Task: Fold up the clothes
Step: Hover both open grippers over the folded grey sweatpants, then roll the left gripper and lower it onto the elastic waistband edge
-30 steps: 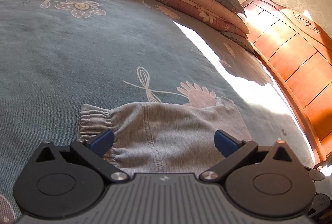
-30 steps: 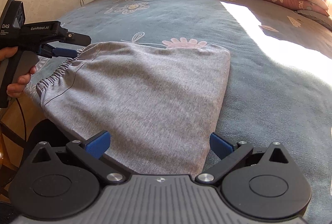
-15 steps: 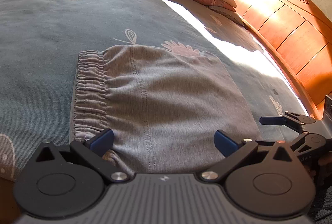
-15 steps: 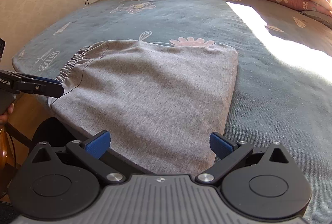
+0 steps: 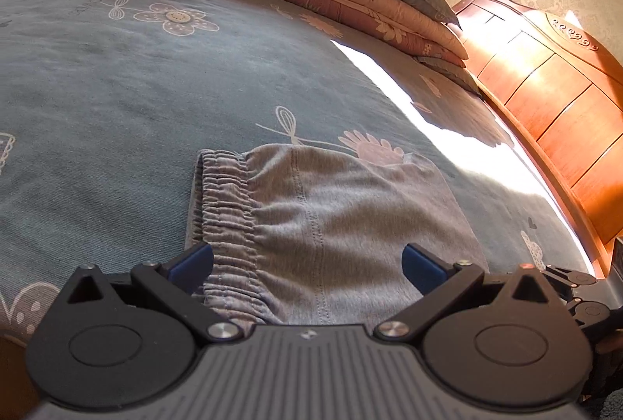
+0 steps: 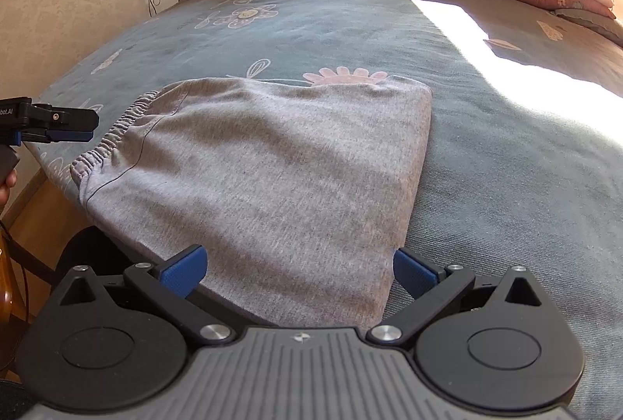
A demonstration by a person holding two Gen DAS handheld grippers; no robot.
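The left gripper (image 5: 307, 262), jaws apart and empty, is seen drawn back from the waistband (image 5: 227, 210) it reached a second ago. The grey garment (image 6: 264, 178) lies folded flat at the bed (image 6: 506, 167) edge. The right gripper (image 6: 298, 270) stays spread, empty; the fold looks complete.

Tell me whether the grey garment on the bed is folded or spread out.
Folded. The grey garment lies flat on the blue bedspread as a compact block, elastic waistband at one side and a straight doubled edge opposite. Neither tool holds it.
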